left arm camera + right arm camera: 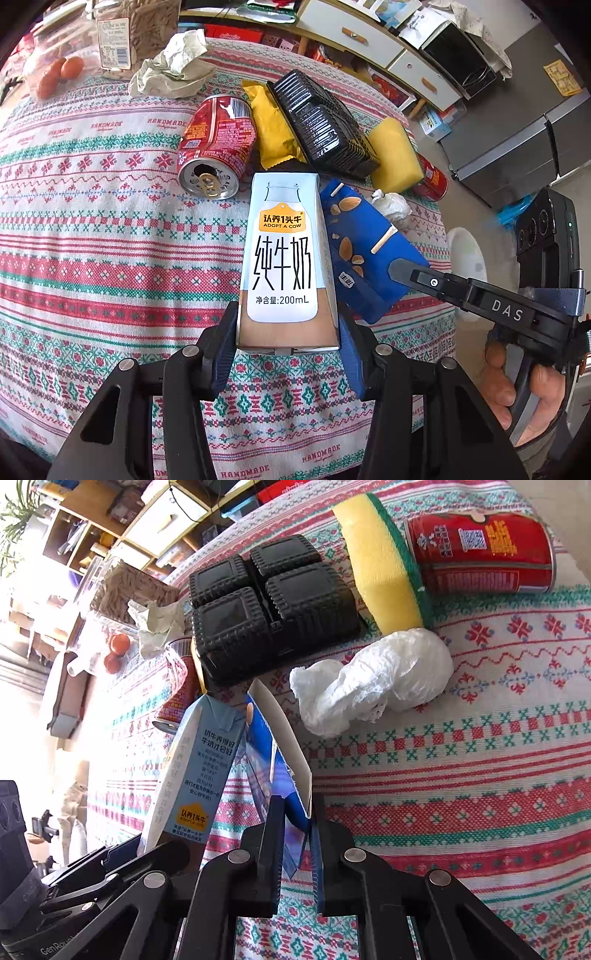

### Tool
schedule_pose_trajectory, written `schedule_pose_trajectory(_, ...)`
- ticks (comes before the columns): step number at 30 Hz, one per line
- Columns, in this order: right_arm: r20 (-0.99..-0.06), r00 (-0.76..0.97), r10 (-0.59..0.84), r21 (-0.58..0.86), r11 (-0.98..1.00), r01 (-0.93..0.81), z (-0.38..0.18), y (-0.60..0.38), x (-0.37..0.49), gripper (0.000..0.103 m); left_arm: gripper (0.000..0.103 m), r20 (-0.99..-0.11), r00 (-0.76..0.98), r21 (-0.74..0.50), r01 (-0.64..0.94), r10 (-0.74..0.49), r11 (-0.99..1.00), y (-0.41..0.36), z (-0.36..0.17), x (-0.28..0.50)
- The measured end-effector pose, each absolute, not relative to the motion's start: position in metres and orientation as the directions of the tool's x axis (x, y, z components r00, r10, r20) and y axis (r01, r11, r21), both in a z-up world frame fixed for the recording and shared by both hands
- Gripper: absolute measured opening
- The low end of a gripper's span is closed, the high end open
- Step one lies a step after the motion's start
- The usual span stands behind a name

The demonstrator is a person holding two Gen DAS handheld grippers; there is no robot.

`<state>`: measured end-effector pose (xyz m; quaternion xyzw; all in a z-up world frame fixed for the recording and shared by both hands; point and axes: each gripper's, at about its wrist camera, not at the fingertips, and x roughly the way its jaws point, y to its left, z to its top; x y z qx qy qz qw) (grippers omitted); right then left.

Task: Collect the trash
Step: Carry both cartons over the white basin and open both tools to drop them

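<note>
My left gripper (pixel 288 321) is shut on a pale blue and white milk carton (pixel 284 258), which stands upright between its pads above the patterned tablecloth (pixel 92 221). Just right of it is a flattened blue box printed with almonds (pixel 362 236). My right gripper (pixel 297 805) is shut on the lower edge of this blue box (pixel 266 760), with the milk carton (pixel 199 760) close on its left. A hand (pixel 517 384) holds the right gripper's handle.
On the cloth beyond lie a dented red can (pixel 218 140), a yellow wrapper (pixel 271 129), a black plastic tray (pixel 325 125), a yellow sponge (pixel 395 151), a crumpled white bag (pixel 373 675), a second red can (pixel 480 554) and crumpled paper (pixel 173 66). The table edge runs at right.
</note>
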<state>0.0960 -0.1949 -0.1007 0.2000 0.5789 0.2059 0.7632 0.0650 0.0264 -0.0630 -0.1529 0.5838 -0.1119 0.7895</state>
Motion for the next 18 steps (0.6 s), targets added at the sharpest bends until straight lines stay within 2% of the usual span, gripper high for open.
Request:
schedule_pose_trajectory(10,-0.793,0.345,0.503,0.495,0.861,-0.118,-0.073,-0.218,0.085,0.008,0.052,-0.851,0.366,-0.400,0.013,-0.376,0.917,0.039,-0.039,0.039)
schedule_pose_trajectory(18,-0.767,0.400,0.501,0.495,0.860,-0.129,-0.054,-0.232,0.075,0.008,0.052,-0.837,0.392,-0.385,0.070,-0.381,0.920,0.016,-0.023,0.030)
